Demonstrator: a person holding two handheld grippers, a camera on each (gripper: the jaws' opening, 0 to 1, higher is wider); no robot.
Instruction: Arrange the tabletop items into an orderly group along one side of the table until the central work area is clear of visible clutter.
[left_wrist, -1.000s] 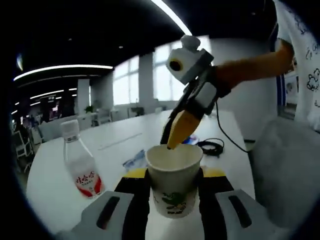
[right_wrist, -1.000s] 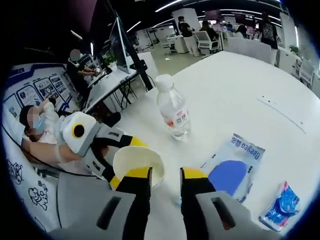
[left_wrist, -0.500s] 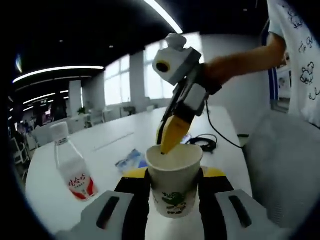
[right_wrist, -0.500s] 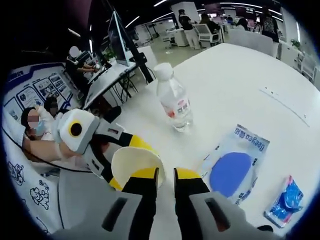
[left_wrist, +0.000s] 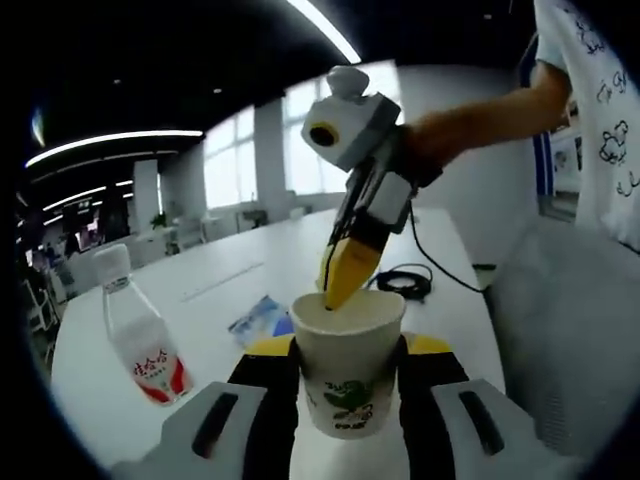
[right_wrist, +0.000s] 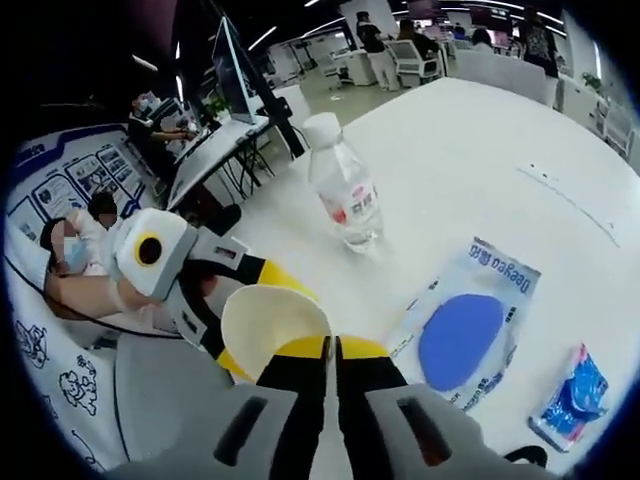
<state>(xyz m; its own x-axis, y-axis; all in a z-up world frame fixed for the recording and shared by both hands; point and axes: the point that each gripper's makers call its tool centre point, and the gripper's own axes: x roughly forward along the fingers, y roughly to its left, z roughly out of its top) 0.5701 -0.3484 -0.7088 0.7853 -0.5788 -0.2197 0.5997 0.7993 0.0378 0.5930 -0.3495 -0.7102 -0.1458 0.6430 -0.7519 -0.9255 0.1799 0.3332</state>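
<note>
Left gripper view: paper cup (left_wrist: 348, 372) upright, clamped between yellow-tipped jaws of left gripper (left_wrist: 348, 348); right gripper (left_wrist: 340, 285) reaching in from above, tips at cup rim. Water bottle (left_wrist: 142, 340) upright on white table (left_wrist: 230, 285), left of cup. Right gripper view: right gripper (right_wrist: 331, 348) jaws pressed nearly together, touching cup rim, grip on it not confirmable. Blue-and-white packet (right_wrist: 468, 333) and small blue pack (right_wrist: 572, 396) lying flat to the right.
</note>
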